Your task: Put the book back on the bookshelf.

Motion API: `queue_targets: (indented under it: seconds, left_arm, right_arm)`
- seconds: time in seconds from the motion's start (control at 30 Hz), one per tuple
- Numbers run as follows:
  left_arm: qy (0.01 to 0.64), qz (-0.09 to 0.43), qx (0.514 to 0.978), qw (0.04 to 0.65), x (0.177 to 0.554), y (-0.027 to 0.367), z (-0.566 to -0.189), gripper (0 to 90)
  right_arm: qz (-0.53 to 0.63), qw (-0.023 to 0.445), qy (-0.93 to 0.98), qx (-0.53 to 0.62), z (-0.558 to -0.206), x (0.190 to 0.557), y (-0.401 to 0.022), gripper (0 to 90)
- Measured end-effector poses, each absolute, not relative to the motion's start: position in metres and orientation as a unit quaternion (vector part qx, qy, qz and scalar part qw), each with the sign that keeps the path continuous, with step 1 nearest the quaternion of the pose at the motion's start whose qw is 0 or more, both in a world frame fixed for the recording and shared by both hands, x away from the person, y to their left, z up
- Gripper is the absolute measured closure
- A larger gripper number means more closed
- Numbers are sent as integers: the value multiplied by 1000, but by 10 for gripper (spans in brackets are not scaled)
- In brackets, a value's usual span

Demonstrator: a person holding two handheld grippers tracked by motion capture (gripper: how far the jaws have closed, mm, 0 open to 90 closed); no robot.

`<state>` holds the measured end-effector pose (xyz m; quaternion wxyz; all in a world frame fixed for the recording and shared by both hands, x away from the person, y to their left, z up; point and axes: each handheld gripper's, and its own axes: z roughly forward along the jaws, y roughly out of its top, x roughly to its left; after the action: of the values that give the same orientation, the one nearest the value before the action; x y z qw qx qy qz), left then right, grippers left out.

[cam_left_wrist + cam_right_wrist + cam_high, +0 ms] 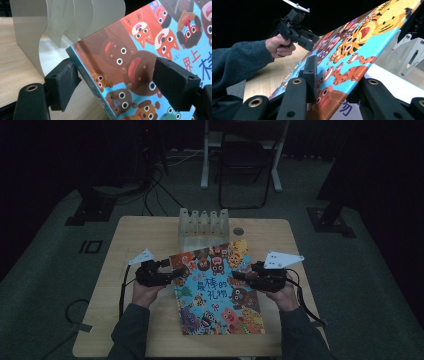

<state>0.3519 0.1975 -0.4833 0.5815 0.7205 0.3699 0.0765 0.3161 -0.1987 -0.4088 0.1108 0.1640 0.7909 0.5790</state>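
**Book going up toward the rack – keep both sides level**

Tabletop [130, 235] first: light wood, w/ a pale slotted book rack [203, 227] standing at the far edge, dividers upright. Right in front of it, the picture book [217, 287], big colourful cover full of cartoon animals. Its far end is tilted up off the tabletop toward the rack, near end looks to be resting low by the person; top corner sits just beside the rack's dividers.

Right tongs [332, 82] are clamped on the book's right edge – one pad on the cover, the other underneath, pressed tight. That's the real hold. Left tongs [125, 82] are at the spine side, upper left corner. Jaws stand fairly wide, spanning the corner, one pad on the cover and one against the spine edge. Can't tell from the left gripper view if they're actually squeezing or just bracing; looks more like bracing to me.

How I'd do it well, imo:
- Firm up the left hold before lifting more, else the book pivots around the right pinch & sags on the spine side.
- Raise both hands together, so the cover doesn't twist.
- Stand the book near vertical before moving fwd; aim the spine btw two dividers, not onto one.
- Go slow near the rack – it looks light, a bump could shove it back.
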Motion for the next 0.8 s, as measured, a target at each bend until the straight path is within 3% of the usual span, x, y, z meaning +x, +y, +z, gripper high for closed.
queue_targets:
  seconds: [0.5, 0.63, 0.8]
  left_arm:
    - [364, 114, 720, 580, 347, 197, -469, 248]
    - [352, 114, 714, 594, 343, 198, -462, 295]
    - [342, 125, 721, 589, 339, 195, -454, 326]
  right_arm:
    - [567, 108, 797, 176, -406, 320, -203, 671]
    - [550, 122, 805, 186, -407, 320, -203, 629]
    - [566, 108, 797, 181, -409, 321, -204, 659]
